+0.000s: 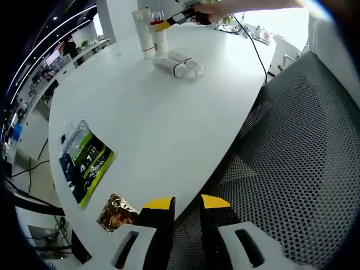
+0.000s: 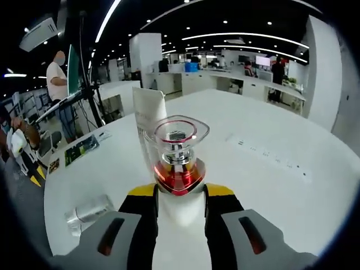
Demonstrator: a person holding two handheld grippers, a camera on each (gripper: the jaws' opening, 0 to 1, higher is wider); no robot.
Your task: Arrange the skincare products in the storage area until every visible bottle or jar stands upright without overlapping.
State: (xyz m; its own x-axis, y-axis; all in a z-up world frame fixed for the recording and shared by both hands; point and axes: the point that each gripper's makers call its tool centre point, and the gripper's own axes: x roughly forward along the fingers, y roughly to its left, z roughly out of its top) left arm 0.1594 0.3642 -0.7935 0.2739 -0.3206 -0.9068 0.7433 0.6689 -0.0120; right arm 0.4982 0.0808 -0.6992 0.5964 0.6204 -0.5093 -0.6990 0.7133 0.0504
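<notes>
A white bottle (image 2: 179, 169) with a clear cap and a red collar stands upright, and my right gripper (image 2: 180, 192) is shut on it. Just behind it stands a white tube (image 2: 148, 112). In the left gripper view the same bottle (image 1: 161, 39) and tube (image 1: 143, 32) stand side by side at the table's far end, with the right gripper (image 1: 171, 21) on the bottle. Two clear bottles (image 1: 169, 67) (image 1: 190, 63) lie on their sides close in front of them. One of these lying bottles (image 2: 90, 212) shows at the lower left. My left gripper (image 1: 186, 205) is open and holds nothing, over the table's near edge.
A green and black packet (image 1: 84, 160) and a gold foil packet (image 1: 116, 211) lie near the front of the white table (image 1: 169, 124). A black mesh chair (image 1: 304, 169) is at the right. A cable (image 1: 254, 48) runs along the far edge. A person (image 2: 56, 73) stands beyond the table.
</notes>
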